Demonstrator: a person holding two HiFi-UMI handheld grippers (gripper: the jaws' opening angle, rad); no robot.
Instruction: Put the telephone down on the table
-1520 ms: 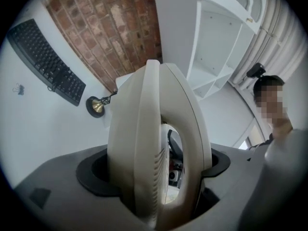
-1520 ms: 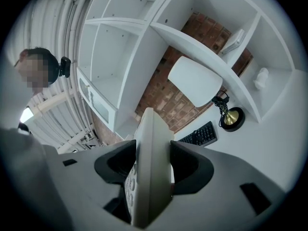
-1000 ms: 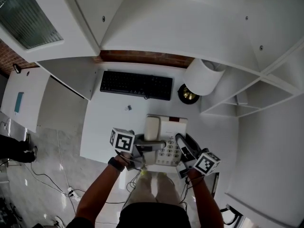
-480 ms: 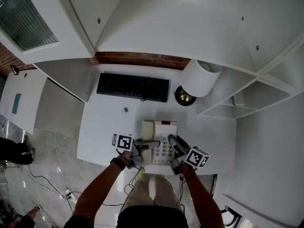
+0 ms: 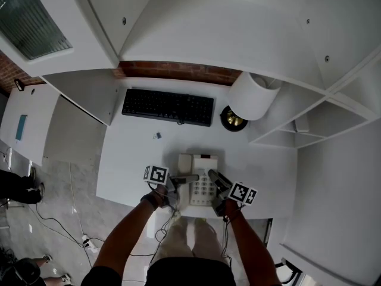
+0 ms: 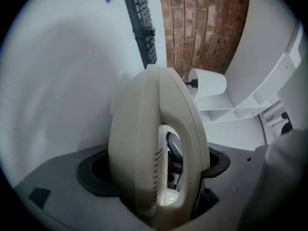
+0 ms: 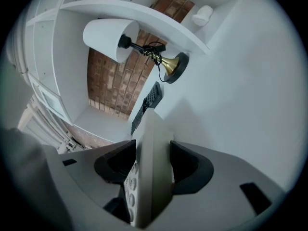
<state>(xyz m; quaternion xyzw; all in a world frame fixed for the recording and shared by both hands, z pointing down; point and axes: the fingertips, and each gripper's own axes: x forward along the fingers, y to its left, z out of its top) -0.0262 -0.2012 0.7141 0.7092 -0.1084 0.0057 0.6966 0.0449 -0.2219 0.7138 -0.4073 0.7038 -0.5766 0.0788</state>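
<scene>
A beige desk telephone (image 5: pixel 199 180) with its handset on the left side is low over the white table (image 5: pixel 131 159), near the front edge; I cannot tell whether it touches the top. My left gripper (image 5: pixel 180 179) is shut on the handset side of the telephone (image 6: pixel 154 143), and the left gripper (image 6: pixel 154 171) has its dark pads pressed on both faces. My right gripper (image 5: pixel 215 182) clamps the keypad side. In the right gripper view the telephone (image 7: pixel 151 143) stands edge-on between the pads of the right gripper (image 7: pixel 153 168).
A black keyboard (image 5: pixel 168 106) lies at the back of the table before the brick wall. A white-shaded lamp (image 5: pixel 253 97) on a brass base (image 5: pixel 234 119) stands at the back right. A small clip (image 5: pixel 157 136) lies between keyboard and telephone. White shelves (image 5: pixel 297 124) are on the right.
Both grippers have sunk toward the table with the telephone between them; it looks smaller and lower in the head view. The grips have not changed.
</scene>
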